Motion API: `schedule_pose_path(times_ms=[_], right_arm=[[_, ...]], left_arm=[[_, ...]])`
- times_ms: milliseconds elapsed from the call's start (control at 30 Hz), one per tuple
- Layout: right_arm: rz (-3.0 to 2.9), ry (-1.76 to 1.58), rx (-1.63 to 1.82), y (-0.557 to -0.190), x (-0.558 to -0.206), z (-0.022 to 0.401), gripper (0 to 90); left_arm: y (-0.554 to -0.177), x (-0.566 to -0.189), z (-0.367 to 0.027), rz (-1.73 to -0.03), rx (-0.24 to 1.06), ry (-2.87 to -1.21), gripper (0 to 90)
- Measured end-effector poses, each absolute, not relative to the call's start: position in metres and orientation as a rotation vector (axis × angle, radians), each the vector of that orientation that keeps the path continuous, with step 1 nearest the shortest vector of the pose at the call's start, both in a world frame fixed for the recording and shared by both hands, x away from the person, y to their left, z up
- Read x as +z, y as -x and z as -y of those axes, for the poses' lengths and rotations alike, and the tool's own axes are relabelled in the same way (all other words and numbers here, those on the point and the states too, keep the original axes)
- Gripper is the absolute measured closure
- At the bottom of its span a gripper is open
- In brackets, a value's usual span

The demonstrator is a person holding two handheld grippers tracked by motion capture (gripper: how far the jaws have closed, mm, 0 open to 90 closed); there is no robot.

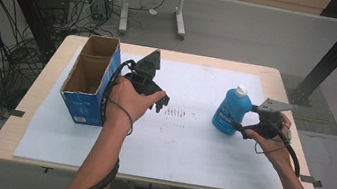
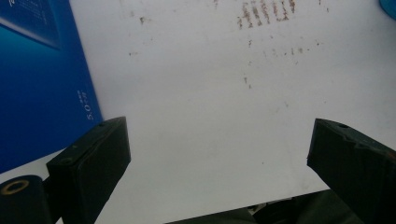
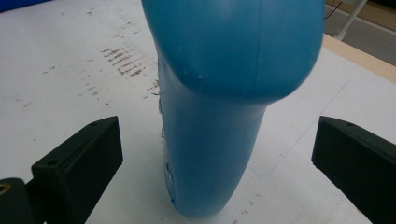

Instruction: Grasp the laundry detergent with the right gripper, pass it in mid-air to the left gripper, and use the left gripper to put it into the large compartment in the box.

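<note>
A blue bottle with a white cap stands upright on the white mat at the right. My right gripper is open just right of it; in the right gripper view the bottle stands between the wide jaws without touching either. An open-topped blue cardboard box stands at the left. My left gripper hangs open over bare mat just right of the box, and the box's blue side shows at the left of the left gripper view. Nothing sits between its fingertips.
The white mat covers most of the wooden table, with brown smudges at its middle. Cables, a desk frame and a black post stand on the floor beyond the table.
</note>
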State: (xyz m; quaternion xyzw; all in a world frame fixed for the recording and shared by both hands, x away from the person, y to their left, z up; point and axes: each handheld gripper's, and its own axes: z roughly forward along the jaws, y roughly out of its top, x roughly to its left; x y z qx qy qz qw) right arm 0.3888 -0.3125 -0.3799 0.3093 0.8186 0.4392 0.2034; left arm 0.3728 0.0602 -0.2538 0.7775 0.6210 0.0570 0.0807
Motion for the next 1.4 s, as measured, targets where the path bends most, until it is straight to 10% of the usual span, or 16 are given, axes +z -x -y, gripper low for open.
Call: schedule_pose_path(times_ms=[1400], right_arm=[[-2.181, -0.883, 1.347, -0.400, -0.408, 0.298, 0.8]], left_arm=[[-0.374, -0.258, -0.059, -1.870, 0.167, -2.338, 6.3]])
